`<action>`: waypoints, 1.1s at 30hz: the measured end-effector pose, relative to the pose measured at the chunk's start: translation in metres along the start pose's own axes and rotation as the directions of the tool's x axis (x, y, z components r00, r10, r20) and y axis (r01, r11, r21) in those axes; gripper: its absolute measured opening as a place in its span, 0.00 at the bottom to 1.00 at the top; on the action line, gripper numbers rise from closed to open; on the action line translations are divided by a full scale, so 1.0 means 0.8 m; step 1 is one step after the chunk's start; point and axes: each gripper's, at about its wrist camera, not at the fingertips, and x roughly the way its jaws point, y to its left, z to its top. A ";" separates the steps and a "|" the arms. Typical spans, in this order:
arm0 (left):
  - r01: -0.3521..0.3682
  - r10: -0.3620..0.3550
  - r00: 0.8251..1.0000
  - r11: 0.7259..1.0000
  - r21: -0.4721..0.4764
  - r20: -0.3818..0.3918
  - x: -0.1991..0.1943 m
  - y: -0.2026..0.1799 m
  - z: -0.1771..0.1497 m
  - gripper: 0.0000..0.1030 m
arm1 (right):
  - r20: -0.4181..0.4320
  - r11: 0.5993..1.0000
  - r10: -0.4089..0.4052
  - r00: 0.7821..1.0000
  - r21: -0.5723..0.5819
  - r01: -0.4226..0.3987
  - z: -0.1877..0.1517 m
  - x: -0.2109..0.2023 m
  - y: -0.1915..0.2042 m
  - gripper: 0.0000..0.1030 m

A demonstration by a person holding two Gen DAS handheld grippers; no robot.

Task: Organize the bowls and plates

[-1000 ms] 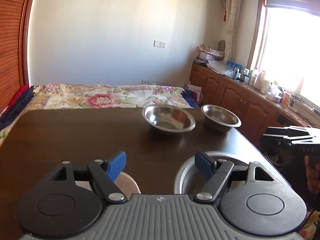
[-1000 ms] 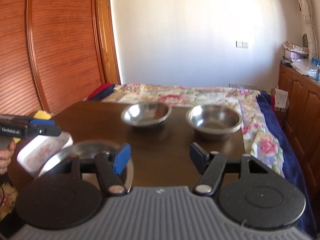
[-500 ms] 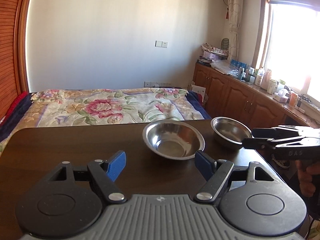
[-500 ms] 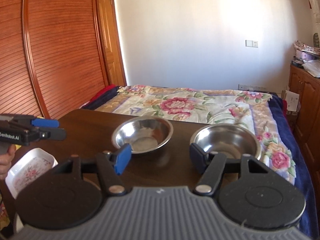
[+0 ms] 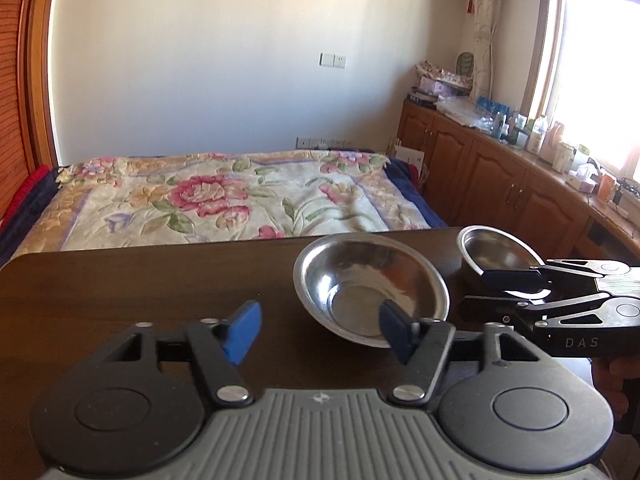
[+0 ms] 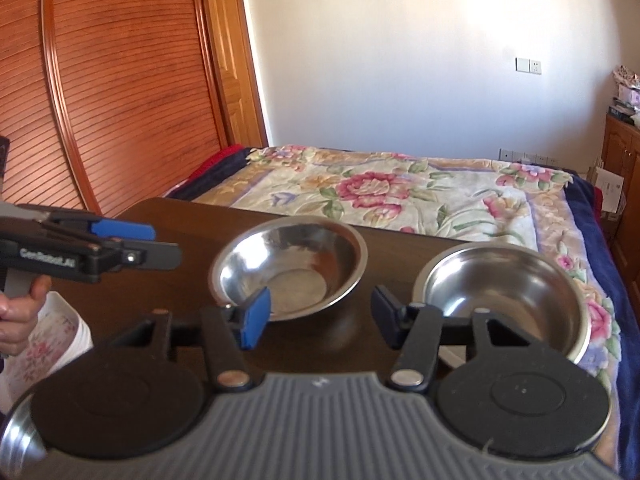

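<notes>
Two steel bowls stand on the dark table [image 5: 120, 292]. The wide shallow bowl [image 5: 370, 284] [image 6: 290, 270] is just ahead of my open, empty left gripper [image 5: 318, 330], whose right finger overlaps its near rim. The deeper bowl [image 5: 496, 250] [image 6: 504, 292] sits near the table's right edge. My right gripper [image 6: 318, 318] is open and empty, low over the table between the two bowls; it also shows in the left wrist view [image 5: 516, 290]. A white floral dish [image 6: 44, 340] lies at the near left, and a steel plate rim [image 6: 16, 436] shows at the bottom left.
A bed with a floral blanket [image 5: 224, 200] lies beyond the table's far edge. Wooden cabinets [image 5: 500, 184] with clutter run along the right under a bright window. A slatted wooden wardrobe [image 6: 100, 100] stands on the left. The left gripper shows in the right wrist view [image 6: 120, 244].
Both grippers have moved forward toward the two steel bowls, which now sit closer. The white dish and the steel plate have dropped out of the left wrist view.
</notes>
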 end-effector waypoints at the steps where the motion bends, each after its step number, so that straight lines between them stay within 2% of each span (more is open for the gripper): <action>1: 0.000 0.000 1.000 1.000 0.001 -0.006 0.004 0.001 0.001 0.60 | -0.005 1.000 0.004 1.000 0.004 -0.004 0.001 0.003 -0.001 0.54; 4: 0.002 -0.002 1.000 1.000 0.004 -0.018 0.016 0.003 0.002 0.56 | -0.022 1.000 0.011 1.000 0.009 -0.011 0.005 0.011 -0.003 0.54; 13: 0.007 -0.008 0.998 1.000 -0.011 -0.058 0.046 0.017 0.009 0.53 | -0.055 1.000 0.021 0.998 0.023 -0.020 0.008 0.028 -0.005 0.50; 18: 0.032 -0.035 0.996 0.999 -0.043 -0.086 0.058 0.020 0.010 0.47 | -0.074 1.000 0.023 0.997 0.019 -0.022 0.008 0.035 -0.003 0.49; 33: 0.044 -0.047 0.994 0.999 -0.030 -0.097 0.075 0.015 0.010 0.41 | -0.103 0.998 0.030 0.994 0.051 -0.025 0.010 0.047 -0.008 0.48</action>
